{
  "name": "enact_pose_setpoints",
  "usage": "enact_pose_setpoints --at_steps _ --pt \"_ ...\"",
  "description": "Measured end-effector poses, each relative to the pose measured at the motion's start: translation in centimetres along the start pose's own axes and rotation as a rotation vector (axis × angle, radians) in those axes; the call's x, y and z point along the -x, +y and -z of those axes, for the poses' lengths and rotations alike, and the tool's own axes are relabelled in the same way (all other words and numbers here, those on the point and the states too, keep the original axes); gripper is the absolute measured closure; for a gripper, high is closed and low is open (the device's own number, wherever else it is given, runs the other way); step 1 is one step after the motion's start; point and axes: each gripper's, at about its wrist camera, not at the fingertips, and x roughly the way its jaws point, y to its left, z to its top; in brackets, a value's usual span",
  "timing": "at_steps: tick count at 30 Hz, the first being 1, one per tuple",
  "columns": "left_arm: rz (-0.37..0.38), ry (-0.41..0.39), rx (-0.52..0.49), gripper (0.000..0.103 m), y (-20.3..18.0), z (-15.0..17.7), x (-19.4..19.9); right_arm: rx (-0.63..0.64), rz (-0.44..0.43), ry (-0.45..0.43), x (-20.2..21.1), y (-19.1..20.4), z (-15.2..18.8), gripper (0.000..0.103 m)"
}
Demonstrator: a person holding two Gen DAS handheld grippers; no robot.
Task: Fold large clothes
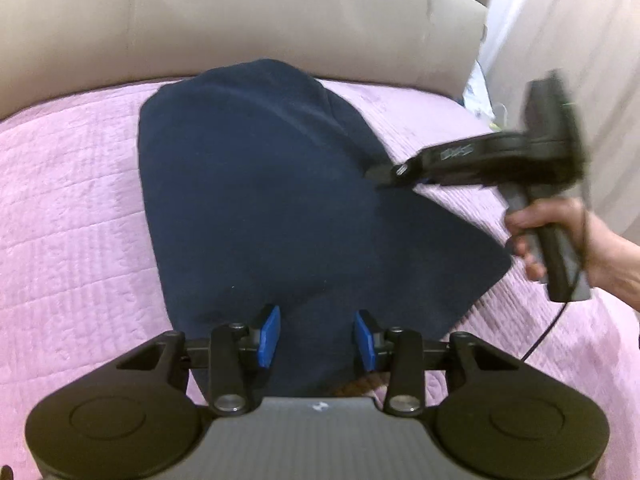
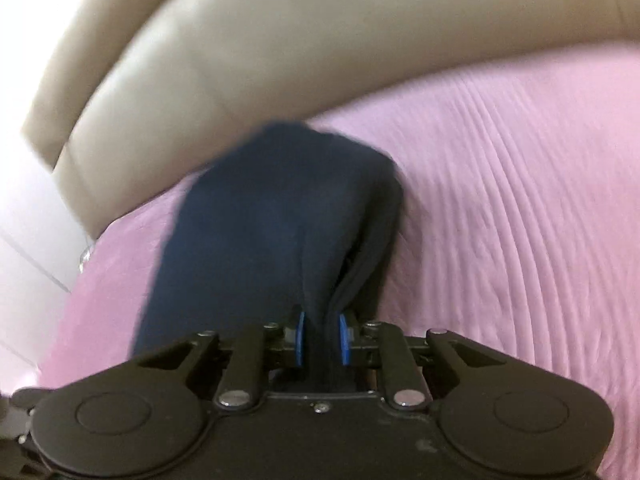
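Step in hand: a fold is being started, I'd say. The right gripper [image 2: 322,338] has bitten a bunched ridge of the navy garment [image 1: 280,208], and the cloth rises to it in a tent.

Right jaws: clamped on that pinch of navy fabric, blue pads [image 2: 301,338] pressing it from both sides.

Left jaws: the left gripper [image 1: 318,336] stands partly apart over the near edge of the garment, with cloth in the gap. Whether its pads touch the fabric, I can't tell.

Where the garment is: spread on the pink bedspread [image 1: 72,220], running away toward the beige headboard [image 1: 240,20], with one corner flaring out toward the person's right hand [image 1: 560,236].

Next move, my read: carry the pinched edge up and across the body of the garment. The left side needs to pin or grip its end so the piece doesn't drag.

Risk: the pinch is narrow, and a heavy garment could slide out or fold crooked.

Fabric: navy, matte, soft and thick-looking like fleece or heavy knit. It lies mostly smooth, with a rounded far end.

Bedspread: pink, quilted in fine ribbed lines, slightly glossy.

Headboard: beige, padded, smooth like leatherette.
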Motion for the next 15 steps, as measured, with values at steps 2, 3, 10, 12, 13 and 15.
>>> enact_pose_setpoints --at_steps 2,3,10,12,13,15 --pt "-0.024 0.003 -0.018 0.061 -0.5 0.1 -0.4 -0.109 -0.065 -0.016 0.3 -1.6 0.0 0.074" --pt "-0.038 0.006 -0.026 0.06 -0.7 0.1 -0.4 -0.137 -0.071 -0.029 0.7 -1.7 0.1 0.063" --pt "-0.05 0.011 -0.022 0.059 -0.7 0.3 -0.5 -0.119 -0.097 0.074 3.7 -0.3 1.4 0.02" --pt "-0.061 0.011 -0.037 0.058 -1.1 0.4 -0.4 -0.095 -0.051 0.177 2.4 -0.2 2.2 0.02" --pt "-0.068 0.014 -0.047 0.058 -1.5 0.5 -0.4 -0.094 -0.039 0.23 1.8 0.0 2.7 0.021" --pt "-0.086 0.021 -0.064 0.058 -2.0 0.6 -0.6 -0.078 -0.063 0.209 2.0 0.4 3.6 0.048"
